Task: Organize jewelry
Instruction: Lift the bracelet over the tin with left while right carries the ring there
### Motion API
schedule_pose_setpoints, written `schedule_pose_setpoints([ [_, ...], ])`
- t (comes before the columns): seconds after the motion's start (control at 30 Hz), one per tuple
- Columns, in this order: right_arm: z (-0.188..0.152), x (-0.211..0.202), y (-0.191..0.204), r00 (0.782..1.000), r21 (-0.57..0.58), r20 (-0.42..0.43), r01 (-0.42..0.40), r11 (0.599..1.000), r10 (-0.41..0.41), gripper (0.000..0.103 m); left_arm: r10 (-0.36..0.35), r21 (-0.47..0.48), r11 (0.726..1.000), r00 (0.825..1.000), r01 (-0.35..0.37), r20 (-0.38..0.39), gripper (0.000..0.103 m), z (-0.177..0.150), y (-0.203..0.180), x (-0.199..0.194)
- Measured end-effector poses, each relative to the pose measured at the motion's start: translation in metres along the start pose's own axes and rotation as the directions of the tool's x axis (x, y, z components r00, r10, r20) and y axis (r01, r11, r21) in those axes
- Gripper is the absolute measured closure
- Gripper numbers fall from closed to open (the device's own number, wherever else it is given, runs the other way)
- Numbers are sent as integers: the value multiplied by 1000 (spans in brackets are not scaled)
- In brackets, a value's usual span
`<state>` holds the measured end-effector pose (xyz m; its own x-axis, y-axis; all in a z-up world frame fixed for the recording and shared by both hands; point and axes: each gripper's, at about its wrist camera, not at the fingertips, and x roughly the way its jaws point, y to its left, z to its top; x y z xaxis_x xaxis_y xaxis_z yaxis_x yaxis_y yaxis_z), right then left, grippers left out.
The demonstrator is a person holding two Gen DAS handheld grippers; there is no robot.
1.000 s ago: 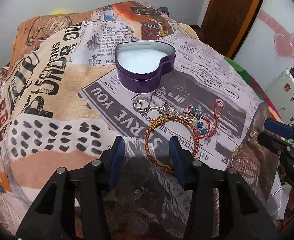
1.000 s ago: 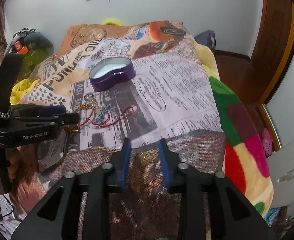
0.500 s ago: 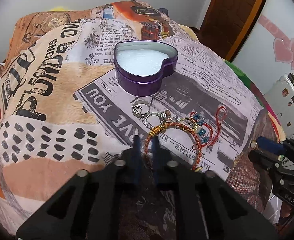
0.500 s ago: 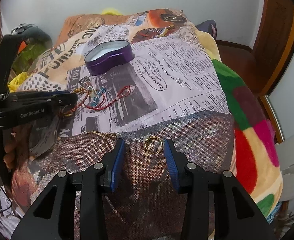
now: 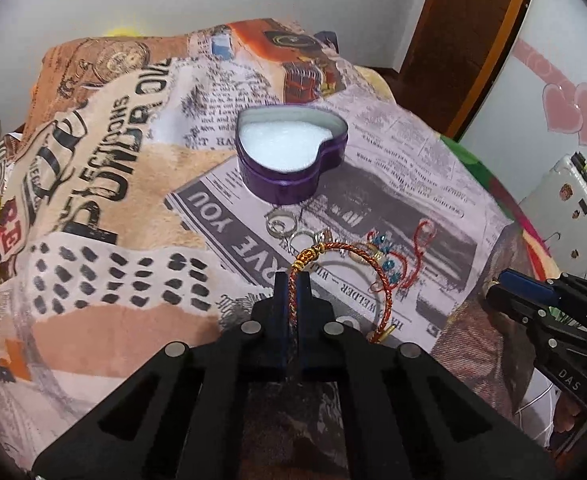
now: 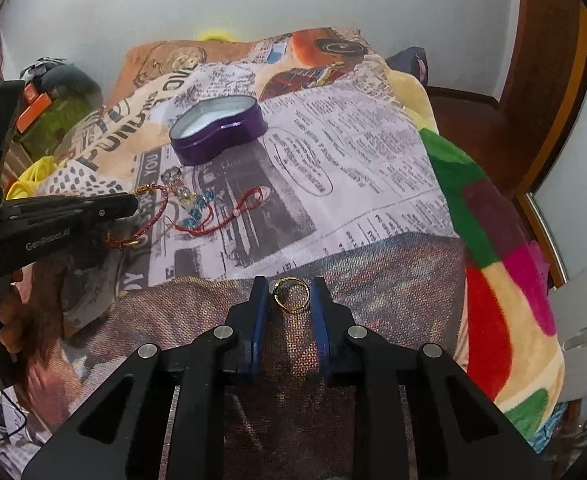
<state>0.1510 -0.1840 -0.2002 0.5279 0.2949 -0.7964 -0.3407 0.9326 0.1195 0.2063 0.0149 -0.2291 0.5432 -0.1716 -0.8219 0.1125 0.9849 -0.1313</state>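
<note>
My left gripper (image 5: 292, 280) is shut on the rim of a red-and-gold braided bangle (image 5: 377, 271), which also shows in the right wrist view (image 6: 161, 208). Silver rings (image 5: 280, 225) and a red cord bracelet with blue beads (image 5: 397, 254) lie beyond it. An open purple heart-shaped tin (image 5: 293, 156) with a white lining stands further back. My right gripper (image 6: 289, 294) is open, its fingers on either side of a gold ring (image 6: 291, 294) lying on the blanket. The right gripper also shows at the right edge of the left wrist view (image 5: 493, 286).
Everything lies on a bed covered with a newspaper-print blanket (image 5: 113, 200). A wooden door (image 5: 465, 40) is at the back right. A white box (image 5: 569, 216) stands at the right. The bed edge drops off at the right (image 6: 505, 320).
My left gripper went from open around the bangle's edge to shut on it. My right gripper moved forward so the gold ring now sits between its fingers.
</note>
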Motion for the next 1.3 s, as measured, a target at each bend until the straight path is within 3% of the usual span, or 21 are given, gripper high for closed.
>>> schedule_pose_setpoints([
  [0.37,24,-22,9,995,-15,96,-5,1000,7,84,21,9,1000,992,-23,126,102,16,-5,-45],
  [0.63,49,-23,17,988,-41,155,-19,999,25,84,23,12,1000,985,-26,170,102,30,-4,-53],
  [1.03,89,-3,25,976,-63,205,-59,996,71,84,39,5,999,978,-41,206,102,64,6,-41],
  [1.3,117,26,26,976,-90,194,-81,993,97,84,40,8,999,983,-42,178,102,85,13,-9],
])
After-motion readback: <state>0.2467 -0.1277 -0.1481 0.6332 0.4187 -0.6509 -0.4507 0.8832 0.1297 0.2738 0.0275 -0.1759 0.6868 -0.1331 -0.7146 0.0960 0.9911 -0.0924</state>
